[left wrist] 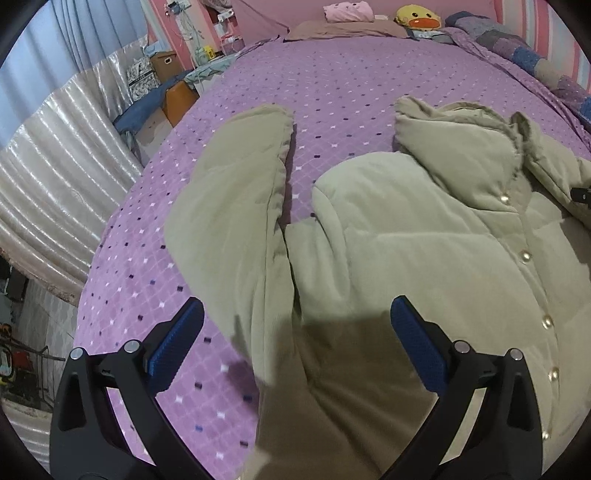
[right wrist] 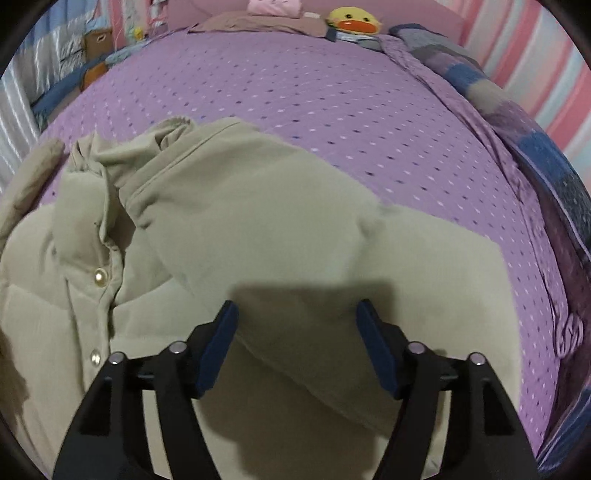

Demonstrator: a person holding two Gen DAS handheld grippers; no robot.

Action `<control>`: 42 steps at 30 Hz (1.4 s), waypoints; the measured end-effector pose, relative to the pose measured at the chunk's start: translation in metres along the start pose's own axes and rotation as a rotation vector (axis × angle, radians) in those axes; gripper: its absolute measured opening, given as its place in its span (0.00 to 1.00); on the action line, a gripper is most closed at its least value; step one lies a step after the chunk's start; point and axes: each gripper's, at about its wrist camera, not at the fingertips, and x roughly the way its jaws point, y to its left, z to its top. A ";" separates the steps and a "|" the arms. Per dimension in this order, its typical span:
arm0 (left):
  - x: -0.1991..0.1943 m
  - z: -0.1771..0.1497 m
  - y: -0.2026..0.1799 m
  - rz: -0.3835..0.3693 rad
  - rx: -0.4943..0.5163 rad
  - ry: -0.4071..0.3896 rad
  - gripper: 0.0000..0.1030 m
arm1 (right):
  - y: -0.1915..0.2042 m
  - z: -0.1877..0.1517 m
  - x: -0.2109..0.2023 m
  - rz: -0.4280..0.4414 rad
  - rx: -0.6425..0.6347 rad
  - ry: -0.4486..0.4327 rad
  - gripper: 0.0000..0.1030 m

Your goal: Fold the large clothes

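A large beige puffer jacket (left wrist: 424,236) lies front-up on the purple bedspread (left wrist: 332,85), snaps closed down the middle. Its left sleeve (left wrist: 236,192) stretches away from the body. My left gripper (left wrist: 295,317) is open, hovering over the sleeve's base and the jacket's side. In the right wrist view the jacket (right wrist: 74,295) shows with its right sleeve (right wrist: 258,206) folded over the body towards the collar. My right gripper (right wrist: 297,321) is open, jaws on either side of that sleeve's lower part, holding nothing.
At the bed's head lie a brown pillow (left wrist: 340,27), a folded pink garment (left wrist: 347,11) and a yellow duck plush (left wrist: 417,16). A patchwork blanket (right wrist: 535,147) runs along the right edge. Curtains (left wrist: 55,147) and boxes (left wrist: 162,64) stand left of the bed.
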 end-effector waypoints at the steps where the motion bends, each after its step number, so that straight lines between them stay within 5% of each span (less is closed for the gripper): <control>1: 0.005 0.001 0.002 -0.002 -0.005 0.011 0.97 | 0.004 0.002 0.010 -0.008 -0.010 0.012 0.66; 4: 0.012 -0.001 0.006 -0.001 -0.018 0.023 0.97 | 0.005 0.002 0.030 -0.013 -0.025 0.034 0.55; 9: 0.008 -0.010 0.008 0.013 -0.004 0.031 0.97 | -0.006 0.005 0.029 0.054 0.008 0.029 0.11; 15: -0.016 -0.018 0.017 0.015 -0.024 0.003 0.97 | -0.012 -0.007 -0.039 0.168 0.057 -0.093 0.07; 19: -0.035 -0.022 0.032 0.032 -0.053 -0.018 0.97 | 0.007 -0.020 -0.096 0.317 0.051 -0.165 0.00; 22: -0.047 -0.027 0.050 0.025 -0.092 -0.023 0.97 | 0.046 -0.025 -0.130 0.407 -0.023 -0.204 0.00; 25: -0.054 -0.031 0.065 0.035 -0.114 -0.019 0.97 | 0.089 -0.027 -0.135 0.303 -0.131 -0.202 0.00; 29: -0.059 -0.039 0.071 0.039 -0.117 -0.022 0.97 | 0.088 -0.022 -0.097 0.184 -0.113 -0.125 0.02; 31: -0.057 -0.044 0.069 0.045 -0.103 -0.015 0.97 | 0.067 -0.014 -0.063 0.155 -0.083 -0.066 0.13; 33: -0.050 -0.044 0.068 0.046 -0.093 -0.002 0.97 | 0.049 -0.008 -0.042 0.091 -0.057 -0.028 0.59; 42: -0.012 -0.017 0.040 0.022 -0.058 0.037 0.97 | 0.038 0.003 0.018 -0.024 -0.134 0.008 0.65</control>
